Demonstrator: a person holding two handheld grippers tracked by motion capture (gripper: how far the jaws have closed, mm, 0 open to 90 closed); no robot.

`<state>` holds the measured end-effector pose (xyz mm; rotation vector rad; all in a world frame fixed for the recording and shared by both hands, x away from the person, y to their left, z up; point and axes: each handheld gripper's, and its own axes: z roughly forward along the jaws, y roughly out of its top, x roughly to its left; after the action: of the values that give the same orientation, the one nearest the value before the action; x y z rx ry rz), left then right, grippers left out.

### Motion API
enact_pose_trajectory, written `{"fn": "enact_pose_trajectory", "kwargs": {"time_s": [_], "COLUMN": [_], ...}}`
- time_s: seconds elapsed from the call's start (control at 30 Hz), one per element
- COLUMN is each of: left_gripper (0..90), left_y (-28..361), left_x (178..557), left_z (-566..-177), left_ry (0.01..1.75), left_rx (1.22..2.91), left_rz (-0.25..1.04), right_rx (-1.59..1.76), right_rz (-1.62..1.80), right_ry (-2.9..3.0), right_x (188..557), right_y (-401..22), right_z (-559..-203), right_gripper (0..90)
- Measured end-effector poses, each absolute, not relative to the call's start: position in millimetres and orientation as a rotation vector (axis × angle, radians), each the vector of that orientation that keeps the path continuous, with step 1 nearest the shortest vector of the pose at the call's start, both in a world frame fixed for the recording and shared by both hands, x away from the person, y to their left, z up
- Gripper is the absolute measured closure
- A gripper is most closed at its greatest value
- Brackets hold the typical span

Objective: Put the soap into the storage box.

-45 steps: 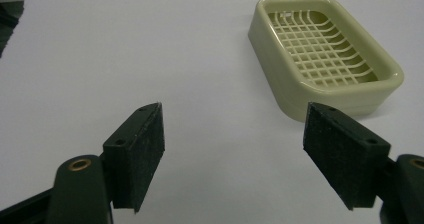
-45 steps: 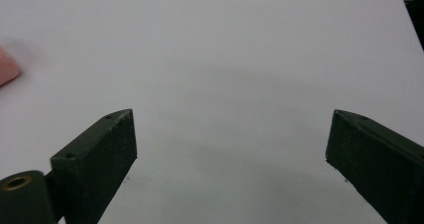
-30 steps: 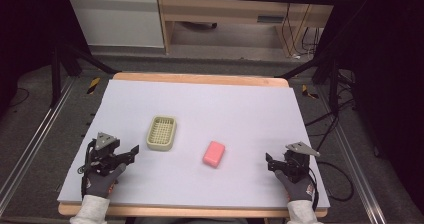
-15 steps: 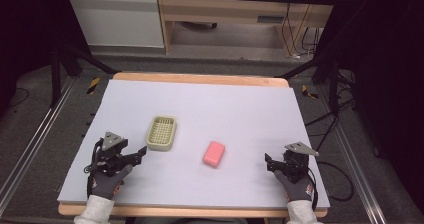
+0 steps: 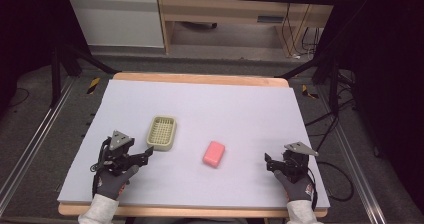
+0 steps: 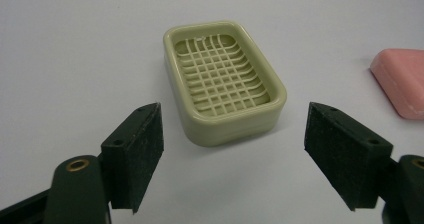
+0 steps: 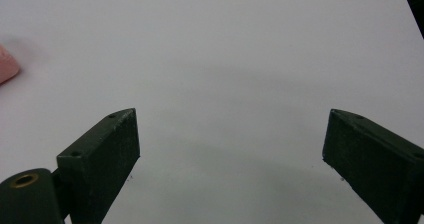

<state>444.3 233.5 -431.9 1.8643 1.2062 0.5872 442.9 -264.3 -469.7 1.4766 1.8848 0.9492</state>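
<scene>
A pale green soap dish (image 5: 162, 132) with a grid floor lies empty on the left half of the white table (image 5: 200, 104). My left gripper (image 5: 146, 151) is open just short of its near end; in the left gripper view the soap dish (image 6: 223, 80) lies ahead of the open left gripper (image 6: 232, 149), apart from both pads. A pink soap bar (image 5: 214, 153) lies flat right of the dish, also seen as a pink soap bar (image 6: 402, 86) at the right edge. My right gripper (image 5: 270, 164) is open near the front right, with bare table between its jaws (image 7: 230, 159).
The soap bar's corner (image 7: 7, 64) shows at the left of the right gripper view. The table's wooden front edge (image 5: 200, 212) runs just below both gloved hands. Shelving (image 5: 225, 9) and cables (image 5: 320, 109) lie beyond and beside the table.
My left gripper has moved right and forward, up to the near end of the soap dish. The right gripper has stayed in place.
</scene>
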Motion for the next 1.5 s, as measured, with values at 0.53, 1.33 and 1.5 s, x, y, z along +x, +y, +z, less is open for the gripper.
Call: {"fn": "enact_pose_trajectory", "kwargs": {"time_s": [0.53, 1.33, 1.5], "left_gripper": [22.4, 21.2, 20.7], "left_y": [207.2, 166.3, 157.8], "left_x": [451.2, 461.3, 463.4], "left_z": [-418.3, -409.8, -408.7], "left_ry": [1.139, 1.076, 1.066], "left_rx": [1.874, 1.907, 1.914], "left_rz": [0.569, 0.557, 0.552], "right_rx": [1.476, 1.464, 1.463], "right_rz": [0.939, 0.936, 0.933], "right_ry": [1.861, 1.848, 1.848], "right_x": [442.6, 441.6, 441.6], "right_y": [-262.9, -261.2, -260.9], "right_z": [-469.0, -467.8, -467.7], "right_gripper": [7.9, 7.9, 7.9]}}
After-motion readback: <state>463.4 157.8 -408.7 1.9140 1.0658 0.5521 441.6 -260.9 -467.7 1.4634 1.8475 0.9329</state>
